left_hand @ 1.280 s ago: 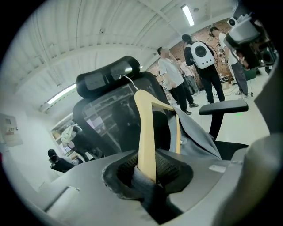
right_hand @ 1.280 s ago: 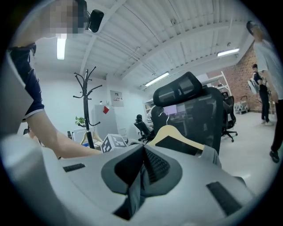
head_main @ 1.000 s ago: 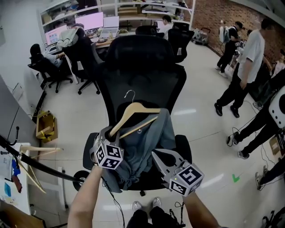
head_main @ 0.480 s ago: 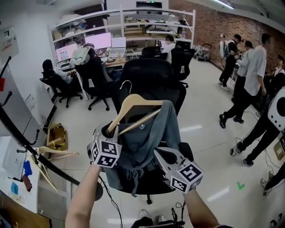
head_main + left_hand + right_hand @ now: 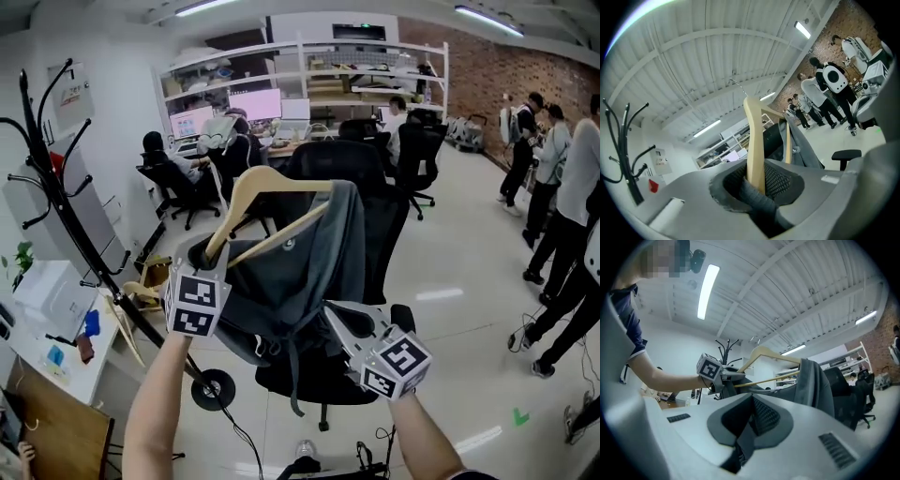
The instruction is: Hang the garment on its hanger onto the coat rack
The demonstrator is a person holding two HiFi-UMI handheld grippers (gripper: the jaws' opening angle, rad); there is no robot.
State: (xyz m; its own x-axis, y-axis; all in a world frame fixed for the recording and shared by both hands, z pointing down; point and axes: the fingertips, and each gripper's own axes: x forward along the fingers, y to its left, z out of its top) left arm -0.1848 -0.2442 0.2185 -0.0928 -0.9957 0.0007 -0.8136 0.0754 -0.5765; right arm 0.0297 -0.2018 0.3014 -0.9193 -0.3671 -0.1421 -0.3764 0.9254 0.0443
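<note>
A wooden hanger [image 5: 272, 183] carries a grey hooded garment [image 5: 300, 272], lifted in front of me. My left gripper [image 5: 208, 258] is shut on the hanger's left arm end together with a fold of grey cloth; the left gripper view shows the hanger [image 5: 754, 145] standing up between the pads of this gripper [image 5: 757, 183]. My right gripper [image 5: 330, 311] sits at the garment's lower right edge, jaws together. The right gripper view shows this gripper [image 5: 750, 420] with nothing seen between its pads. The black coat rack [image 5: 47, 169] stands at the left, its curved hooks apart from the hanger.
A black office chair [image 5: 375, 216] stands right behind the garment. A white table [image 5: 56, 300] and spare wooden hangers [image 5: 131, 295] lie by the rack's foot. Desks with monitors [image 5: 253, 103] fill the back. People [image 5: 562, 187] stand at the right.
Both grippers have raised the hanger and garment up off the chair. The view has swung left, bringing the coat rack's hooks into sight.
</note>
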